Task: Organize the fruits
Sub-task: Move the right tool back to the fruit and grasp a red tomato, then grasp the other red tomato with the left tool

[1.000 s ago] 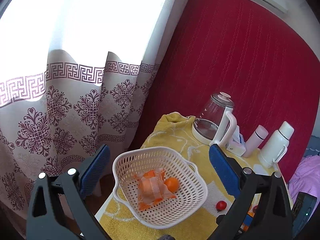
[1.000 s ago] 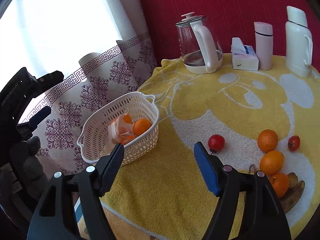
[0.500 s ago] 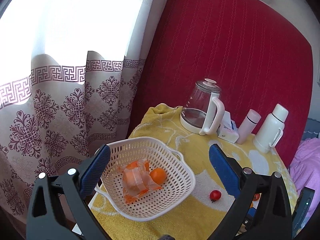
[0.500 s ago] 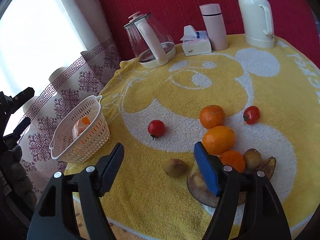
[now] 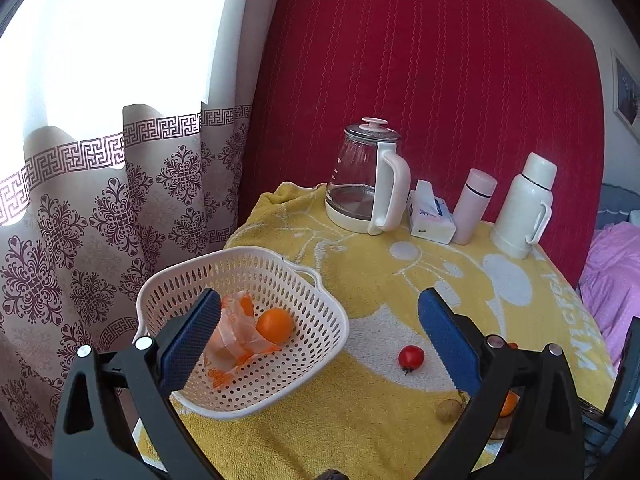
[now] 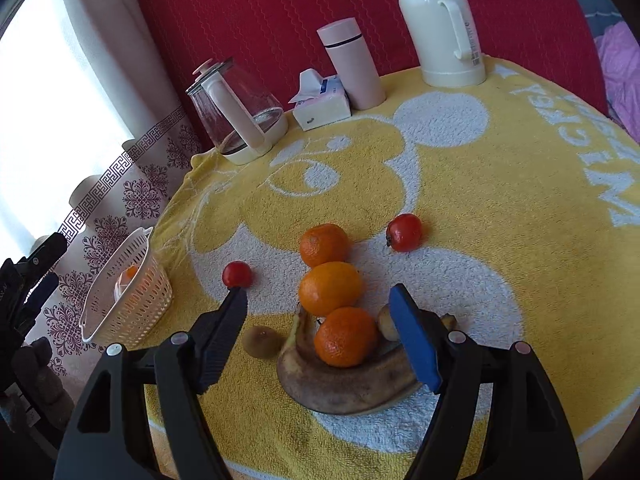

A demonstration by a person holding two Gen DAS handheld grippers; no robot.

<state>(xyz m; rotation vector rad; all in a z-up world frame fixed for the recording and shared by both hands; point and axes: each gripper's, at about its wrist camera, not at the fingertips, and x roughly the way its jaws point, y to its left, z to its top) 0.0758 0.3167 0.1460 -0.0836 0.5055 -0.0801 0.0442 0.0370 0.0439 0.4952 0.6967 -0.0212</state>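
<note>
Right wrist: gripper [image 6: 320, 330] jaws spread above nearest orange [image 6: 345, 336].

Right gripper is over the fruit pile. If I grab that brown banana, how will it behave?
The banana looks overripe, so probably soft and easily crushed. An orange rests against it and may roll when it moves. The right gripper is open.

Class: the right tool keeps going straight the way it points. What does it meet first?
Most likely the nearest orange, lying on the banana between the open right tool pads. Depth is unclear, so it may touch the banana first.
</note>
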